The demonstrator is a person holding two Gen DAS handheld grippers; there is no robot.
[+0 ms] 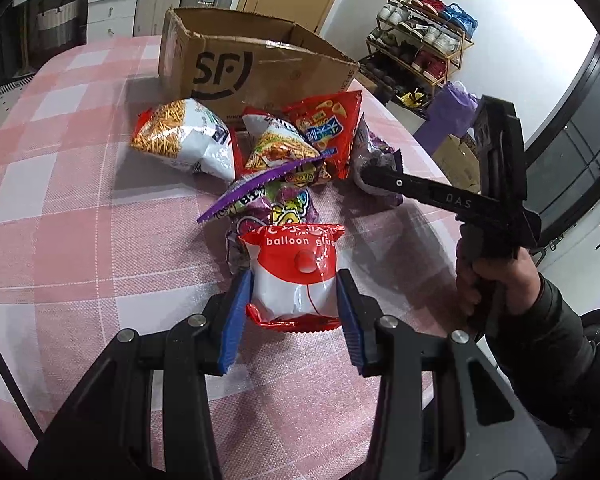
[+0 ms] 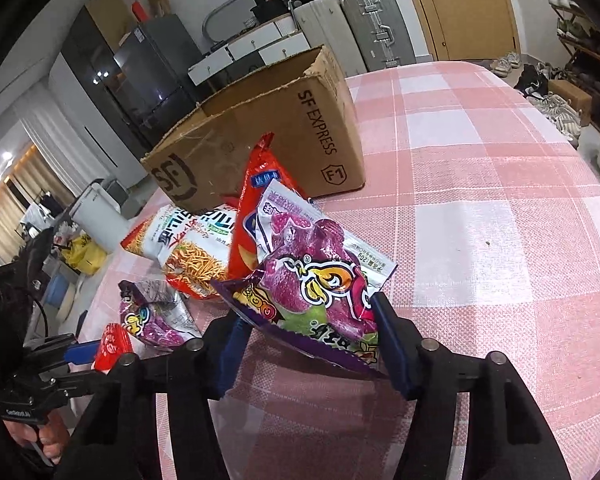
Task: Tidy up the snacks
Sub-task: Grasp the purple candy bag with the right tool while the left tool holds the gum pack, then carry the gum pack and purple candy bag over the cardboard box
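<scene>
My left gripper [image 1: 294, 282] is shut on a red and white "balloon glue" bag [image 1: 296, 256], its blue pads pressing both sides low over the pink checked tablecloth [image 1: 72, 208]. My right gripper [image 2: 312, 320] is shut on a purple snack bag [image 2: 320, 280] at the right edge of the pile; in the left wrist view its black finger [image 1: 384, 180] lies on that bag [image 1: 374, 152]. Behind the pile stands an open cardboard SF box [image 1: 260, 68] [image 2: 260, 136]. Loose snacks lie between: a noodle-stick bag [image 1: 180, 136], a red chips bag [image 1: 328, 128], another purple bag [image 1: 268, 204].
The tablecloth [image 2: 480, 200] stretches bare to the right of the box. A shoe rack [image 1: 420, 40] and a purple bin [image 1: 448, 112] stand past the table's far edge. Suitcases [image 2: 372, 28] line the wall behind. A sleeved hand [image 1: 500, 280] holds the right gripper's handle.
</scene>
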